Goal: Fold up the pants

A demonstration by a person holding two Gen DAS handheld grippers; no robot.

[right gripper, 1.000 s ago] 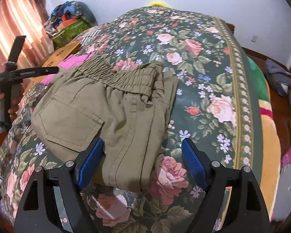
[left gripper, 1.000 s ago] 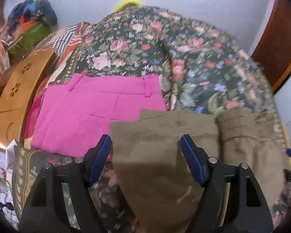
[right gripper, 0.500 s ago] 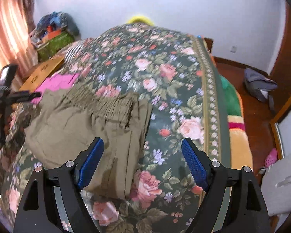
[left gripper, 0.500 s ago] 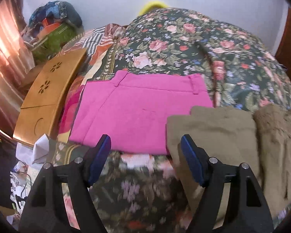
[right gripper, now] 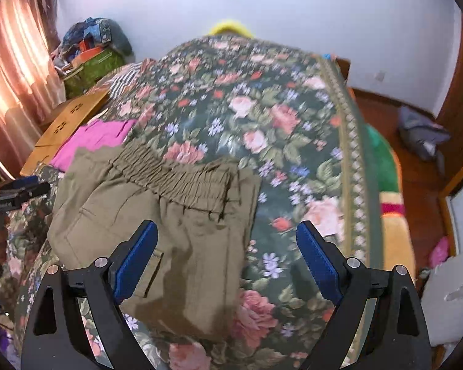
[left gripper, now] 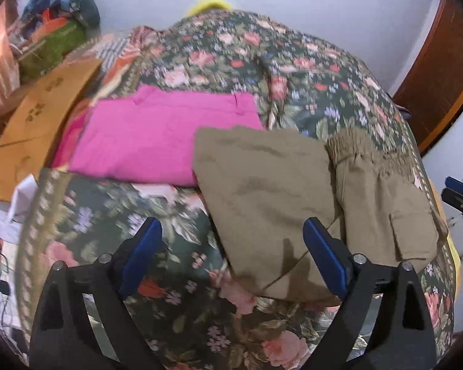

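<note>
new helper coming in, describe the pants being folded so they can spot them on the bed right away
On the floral bedspread, look near its front edge. The olive pants lie folded there, just right of the folded pink pants. Their dull khaki colour and gathered elastic waistband set them apart.

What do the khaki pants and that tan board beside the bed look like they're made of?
The khaki pants look like matte woven cotton twill: soft creases, a gathered elastic waistband, a stitched pocket flap. The tan board looks like smooth light wood, perhaps bamboo, with flower-shaped cutouts through it; the grain is too blurred to be sure.
</note>
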